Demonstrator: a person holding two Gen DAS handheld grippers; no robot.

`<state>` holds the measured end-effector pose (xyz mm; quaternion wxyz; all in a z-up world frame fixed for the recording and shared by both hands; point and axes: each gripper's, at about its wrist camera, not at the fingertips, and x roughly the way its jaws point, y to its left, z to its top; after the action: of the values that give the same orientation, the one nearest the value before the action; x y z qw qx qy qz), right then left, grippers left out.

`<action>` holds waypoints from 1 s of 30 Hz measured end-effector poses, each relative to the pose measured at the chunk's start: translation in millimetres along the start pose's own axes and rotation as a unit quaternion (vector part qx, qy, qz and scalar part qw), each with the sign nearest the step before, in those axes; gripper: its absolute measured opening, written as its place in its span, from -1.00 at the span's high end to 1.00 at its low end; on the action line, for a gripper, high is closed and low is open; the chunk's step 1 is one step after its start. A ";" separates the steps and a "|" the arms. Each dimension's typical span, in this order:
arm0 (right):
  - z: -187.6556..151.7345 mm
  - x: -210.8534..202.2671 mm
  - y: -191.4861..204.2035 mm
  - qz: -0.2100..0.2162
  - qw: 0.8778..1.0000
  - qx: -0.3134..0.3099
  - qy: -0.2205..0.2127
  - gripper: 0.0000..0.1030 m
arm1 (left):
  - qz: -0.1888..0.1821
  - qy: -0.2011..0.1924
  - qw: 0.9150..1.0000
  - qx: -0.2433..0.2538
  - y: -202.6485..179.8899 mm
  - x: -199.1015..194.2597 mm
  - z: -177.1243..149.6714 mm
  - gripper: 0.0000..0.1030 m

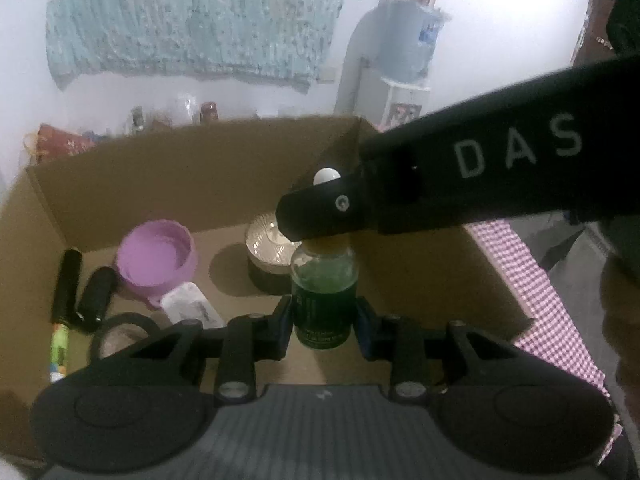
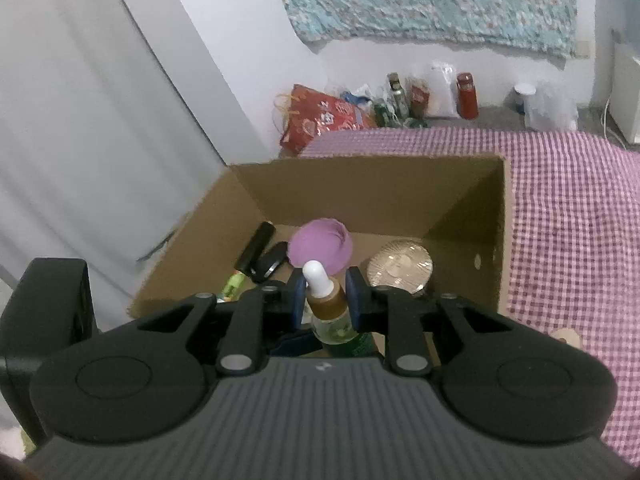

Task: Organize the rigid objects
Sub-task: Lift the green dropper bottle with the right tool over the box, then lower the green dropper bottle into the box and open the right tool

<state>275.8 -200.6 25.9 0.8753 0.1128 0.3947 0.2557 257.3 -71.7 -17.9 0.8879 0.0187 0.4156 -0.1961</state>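
Here, two hand-held grippers meet over an open cardboard box (image 2: 400,196) that sits on a bed with a purple checked cover (image 2: 568,220). Both hold one small dropper bottle (image 1: 323,300) of green liquid, upright above the box floor. The left gripper (image 1: 323,322) has its jaws closed against the sides of the bottle's body. The right gripper (image 2: 325,300) reaches in from the right, and its jaws are closed on the bottle's brown neck, just below the white rubber bulb (image 2: 314,276).

Inside the box, left of the bottle, lie a purple bowl (image 1: 156,258), two black tubes (image 1: 80,288) side by side, a white packet (image 1: 192,306) and a black ring (image 1: 120,334). A round ribbed lid (image 1: 266,244) rests just behind the bottle.

Beyond the bed, bottles and a red bag (image 2: 320,118) stand on the floor by a white wall, where a blue patterned cloth (image 2: 432,0) hangs.
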 end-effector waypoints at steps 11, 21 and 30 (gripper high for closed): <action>-13.9 25.8 -22.2 -0.002 0.999 0.007 0.037 0.65 | -0.012 0.022 1.000 -0.004 2.2 12.2 1.2 0.31; -10.5 3.4 -16.3 -0.020 1.000 0.006 0.016 0.48 | -0.004 -0.015 1.000 0.012 -9.2 -10.9 -0.3 -0.20; -25.1 -84.1 9.7 -0.012 0.998 0.014 -0.066 0.05 | -0.012 -0.082 0.996 0.019 -20.3 -76.1 -6.8 -0.57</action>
<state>206.6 -237.6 66.4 0.9009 0.1368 0.3410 0.2312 201.0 -63.8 37.0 0.9161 0.0144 0.3382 -0.2150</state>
